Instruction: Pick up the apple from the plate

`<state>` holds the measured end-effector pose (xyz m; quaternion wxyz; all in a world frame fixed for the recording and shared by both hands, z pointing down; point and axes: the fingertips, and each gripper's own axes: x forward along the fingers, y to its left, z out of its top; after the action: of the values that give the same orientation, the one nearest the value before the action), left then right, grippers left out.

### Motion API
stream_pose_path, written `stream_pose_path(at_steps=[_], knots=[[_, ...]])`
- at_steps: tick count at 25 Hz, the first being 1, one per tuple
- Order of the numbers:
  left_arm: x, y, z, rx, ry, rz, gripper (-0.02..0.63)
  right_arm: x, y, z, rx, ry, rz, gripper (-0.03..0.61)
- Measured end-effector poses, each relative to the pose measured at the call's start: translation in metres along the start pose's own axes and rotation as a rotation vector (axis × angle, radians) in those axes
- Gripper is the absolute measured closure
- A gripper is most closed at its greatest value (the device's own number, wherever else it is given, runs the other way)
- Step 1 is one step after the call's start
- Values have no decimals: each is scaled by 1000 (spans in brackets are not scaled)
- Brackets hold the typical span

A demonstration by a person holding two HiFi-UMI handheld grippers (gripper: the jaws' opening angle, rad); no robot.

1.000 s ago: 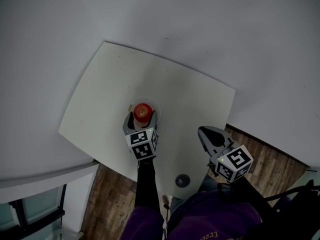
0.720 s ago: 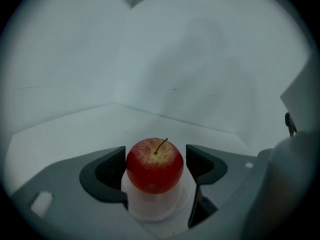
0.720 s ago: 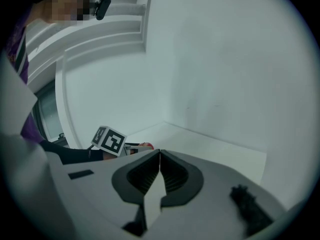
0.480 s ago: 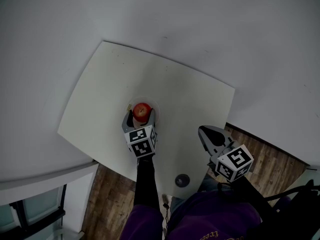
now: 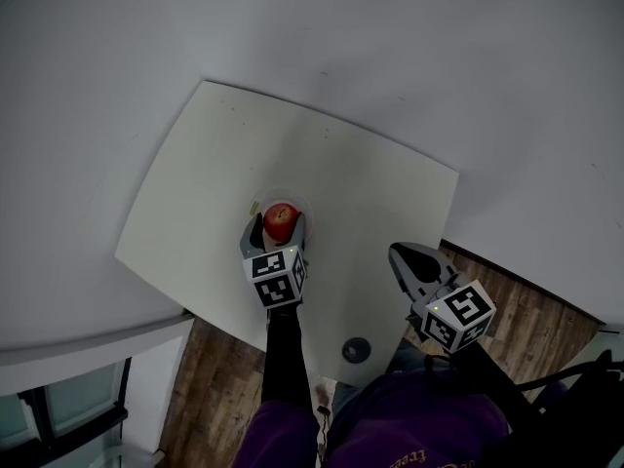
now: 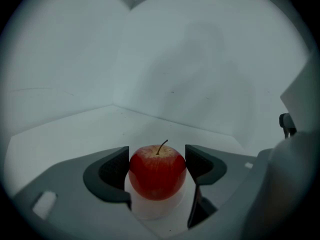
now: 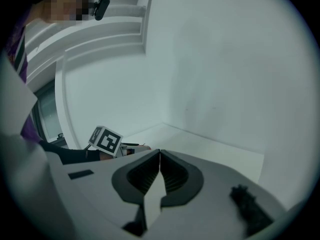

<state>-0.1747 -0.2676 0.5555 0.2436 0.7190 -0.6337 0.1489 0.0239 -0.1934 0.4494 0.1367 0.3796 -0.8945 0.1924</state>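
Red apple [image 6: 157,171], white plate [image 6: 150,210], cream table [image 5: 224,164], black-and-white marker cube [image 5: 276,279]

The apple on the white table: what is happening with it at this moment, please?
A person holds a gripper in each hand. The left gripper has its jaws pressed on both sides of the red apple, which seems to sit on its small white plate on the table, not yet lifted. The right gripper is shut and empty, held off to the side near the table's edge.
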Motion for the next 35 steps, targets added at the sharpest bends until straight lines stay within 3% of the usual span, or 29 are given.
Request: stream_pose_path(at_steps=[24,35], knots=[[-37,-55,5,-24,-31,-100,262,-33,7,10,-12,-62,-19,568],[-57,-98,-23,-37,5,-166,262,-48,9,11,-13,-88,-33,566]])
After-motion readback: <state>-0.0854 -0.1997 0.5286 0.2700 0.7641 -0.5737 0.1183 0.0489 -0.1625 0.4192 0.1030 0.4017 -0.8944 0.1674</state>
